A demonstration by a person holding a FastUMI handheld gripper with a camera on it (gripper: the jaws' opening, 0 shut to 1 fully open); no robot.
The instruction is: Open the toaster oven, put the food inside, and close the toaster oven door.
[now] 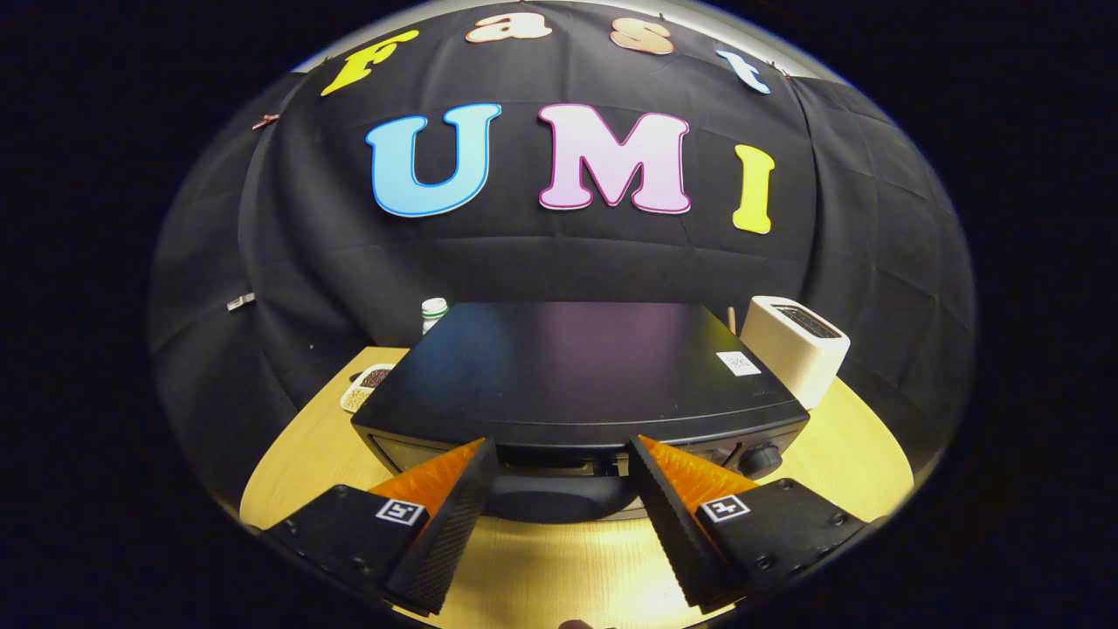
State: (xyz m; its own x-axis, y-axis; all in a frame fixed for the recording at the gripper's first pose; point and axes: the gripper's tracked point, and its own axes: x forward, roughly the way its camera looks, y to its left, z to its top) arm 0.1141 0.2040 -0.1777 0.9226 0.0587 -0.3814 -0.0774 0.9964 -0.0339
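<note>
A black toaster oven (576,367) stands on a round wooden table (297,463), seen from above its front. Its door looks shut, and a dark rounded handle (559,505) bulges out from the front. A round knob (762,458) sits at the front's right end. My gripper (561,445) is open, its fingers wide apart on either side of the handle, with the tips near the oven's top front edge. They press on nothing. A small white tray of food (365,386), holding brown and pale pieces, lies on the table left of the oven.
A white slot toaster (795,349) stands close to the oven's right rear corner. Behind the oven's left rear corner is a white bottle with a green cap (434,311). The black cloth wall hangs just behind the table. Bare tabletop (559,568) lies under my fingers.
</note>
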